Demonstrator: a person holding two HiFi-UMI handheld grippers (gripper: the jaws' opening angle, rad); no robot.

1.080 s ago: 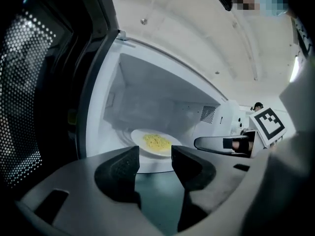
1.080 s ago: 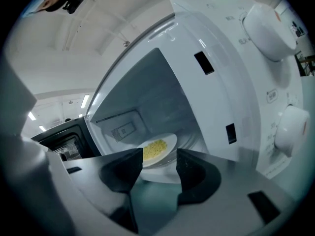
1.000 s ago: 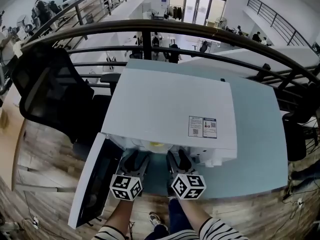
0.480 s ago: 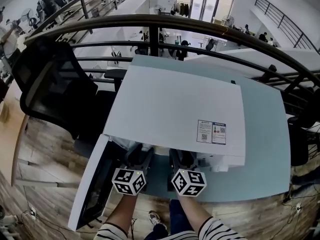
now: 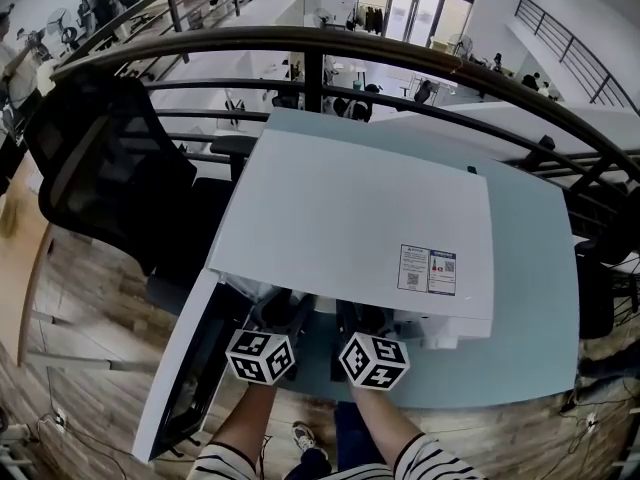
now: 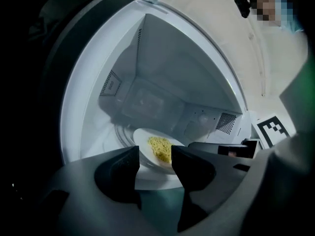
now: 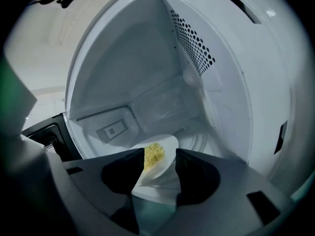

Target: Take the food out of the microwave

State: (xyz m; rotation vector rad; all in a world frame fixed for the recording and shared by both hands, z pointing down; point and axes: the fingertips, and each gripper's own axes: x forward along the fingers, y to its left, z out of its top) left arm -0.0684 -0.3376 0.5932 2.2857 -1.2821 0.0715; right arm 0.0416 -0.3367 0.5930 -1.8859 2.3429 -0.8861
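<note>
Open microwave (image 5: 350, 218) on a bench (image 5: 535, 298), left gripper (image 6: 155, 155) and right gripper (image 7: 160, 155) at its mouth, both sets of fingers parted and empty, white plate (image 6: 145, 142) of yellow food (image 6: 160, 149) inside, just beyond the fingertips

A pale blue-green desk (image 5: 530, 298) fills the middle and runs toward 4 o'clock. At 9 o'clock a black mesh office chair (image 5: 105, 183) stands on the wooden floor (image 5: 70, 308). A dark curved railing (image 5: 320, 48) arcs from 10 to 2 o'clock behind the desk. Beyond it, at 12 o'clock, glass doors (image 5: 400, 8) and seated people (image 5: 345, 103) show on a lower level.
</note>
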